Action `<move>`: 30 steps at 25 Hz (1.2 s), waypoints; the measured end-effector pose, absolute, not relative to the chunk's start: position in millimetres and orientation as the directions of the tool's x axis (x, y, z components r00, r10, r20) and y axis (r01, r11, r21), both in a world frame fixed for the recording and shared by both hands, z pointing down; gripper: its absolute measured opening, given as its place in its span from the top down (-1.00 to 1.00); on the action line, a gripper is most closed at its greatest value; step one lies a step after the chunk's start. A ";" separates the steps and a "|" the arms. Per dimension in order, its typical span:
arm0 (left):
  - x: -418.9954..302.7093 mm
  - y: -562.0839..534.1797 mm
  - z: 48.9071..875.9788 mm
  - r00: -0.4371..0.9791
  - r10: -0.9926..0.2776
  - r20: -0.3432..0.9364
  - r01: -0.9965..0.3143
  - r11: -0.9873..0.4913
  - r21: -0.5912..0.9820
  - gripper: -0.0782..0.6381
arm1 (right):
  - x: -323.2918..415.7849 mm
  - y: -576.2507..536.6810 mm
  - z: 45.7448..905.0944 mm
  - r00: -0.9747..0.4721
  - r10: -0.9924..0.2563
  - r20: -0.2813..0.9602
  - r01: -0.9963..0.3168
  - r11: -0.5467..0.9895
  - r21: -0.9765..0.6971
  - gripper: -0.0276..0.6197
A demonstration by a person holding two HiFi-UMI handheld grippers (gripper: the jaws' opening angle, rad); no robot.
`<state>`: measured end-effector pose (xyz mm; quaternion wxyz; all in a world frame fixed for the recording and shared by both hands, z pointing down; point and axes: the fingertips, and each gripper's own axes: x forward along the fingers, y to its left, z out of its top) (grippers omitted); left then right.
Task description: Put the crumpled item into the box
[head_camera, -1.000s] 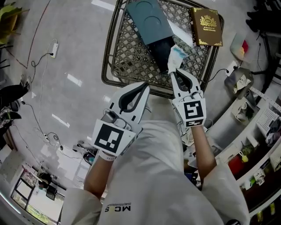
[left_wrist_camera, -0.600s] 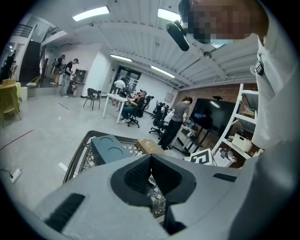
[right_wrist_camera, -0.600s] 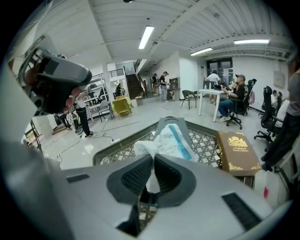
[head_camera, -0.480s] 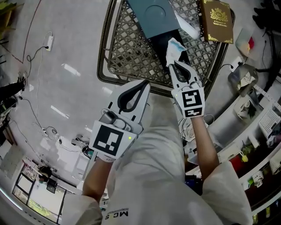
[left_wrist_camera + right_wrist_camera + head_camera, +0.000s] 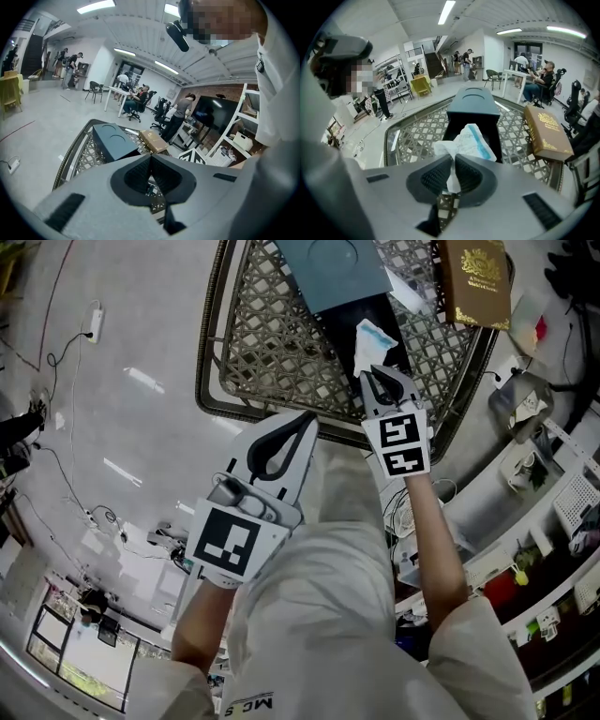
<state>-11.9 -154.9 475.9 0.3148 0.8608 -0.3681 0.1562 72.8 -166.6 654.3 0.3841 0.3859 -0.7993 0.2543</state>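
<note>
One crumpled item (image 5: 467,139) in right hand-held gripper (image 5: 453,163) over box (image 5: 472,104); left hand-held gripper (image 5: 150,160) closed

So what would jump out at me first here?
The right claw pinches a crumpled white-and-blue paper over the open dark box on the lattice table. The left claw hangs shut and empty by the table's near edge, and a brown gold-stamped book lies at its right corner.

Big open office: white walls (image 5: 101,61), ribbed ceiling (image 5: 140,33) w/ strip lights (image 5: 96,6). Glossy grey floor (image 5: 141,343), power strip (image 5: 91,322) on it. White shelves (image 5: 562,512) at right. Far back: desk (image 5: 115,91), chairs (image 5: 95,86), brick wall (image 5: 220,91), dark screen (image 5: 211,112).
</note>
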 end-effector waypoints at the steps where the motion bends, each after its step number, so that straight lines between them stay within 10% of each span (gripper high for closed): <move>1: -10.9 -153.9 477.4 0.683 -0.532 0.500 -0.729 -0.531 0.431 0.72 | 72.9 -163.4 659.8 -0.399 -0.405 0.822 -0.809 0.578 -0.108 0.78; 30: -18.3 -128.0 398.5 0.687 -0.591 0.422 -0.726 -0.575 0.377 0.72 | 75.3 -167.3 536.1 -0.368 -0.626 0.687 -0.867 0.497 -0.011 0.85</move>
